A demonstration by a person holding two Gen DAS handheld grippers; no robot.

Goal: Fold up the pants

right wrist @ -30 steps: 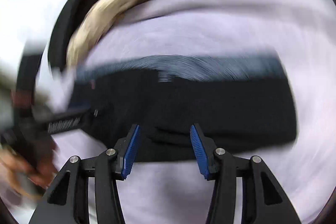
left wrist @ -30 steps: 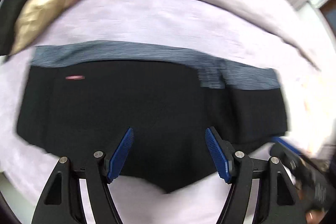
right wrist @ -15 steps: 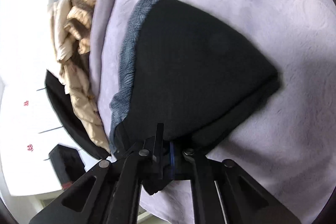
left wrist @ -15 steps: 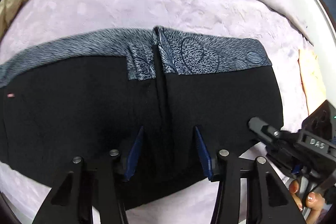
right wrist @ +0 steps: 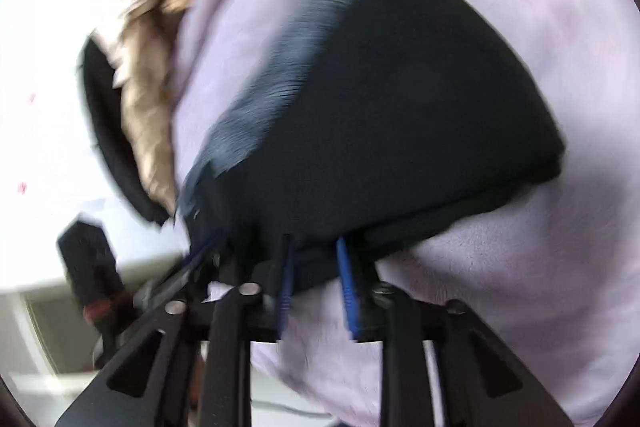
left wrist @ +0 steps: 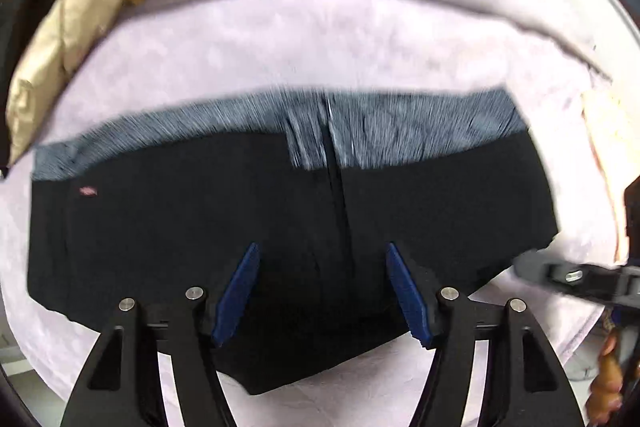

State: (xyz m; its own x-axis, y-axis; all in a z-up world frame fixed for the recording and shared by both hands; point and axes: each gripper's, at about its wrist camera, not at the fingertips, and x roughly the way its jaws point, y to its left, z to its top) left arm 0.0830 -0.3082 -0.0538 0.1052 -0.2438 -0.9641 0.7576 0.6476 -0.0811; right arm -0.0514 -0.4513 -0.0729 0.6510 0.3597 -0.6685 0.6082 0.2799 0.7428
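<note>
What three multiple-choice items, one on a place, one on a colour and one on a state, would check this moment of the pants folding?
1. Where do the black pants lie?
A. On a lilac blanket
B. On a wooden floor
C. In a basket

2. What colour is the waistband?
A. Red
B. Mottled grey
C. Yellow

3. How do the left gripper pads stand?
A. Pressed shut on the waistband
B. Apart, over the black cloth
C. Closed around a hanger

Key: 1 A, the lilac blanket surrounds the pants on all sides. 2 B, a grey band runs along the pants' far edge. 3 B, the jaws have just been opening, with dark cloth showing in the gap between the blue pads and neither pad pressing on it.
</note>
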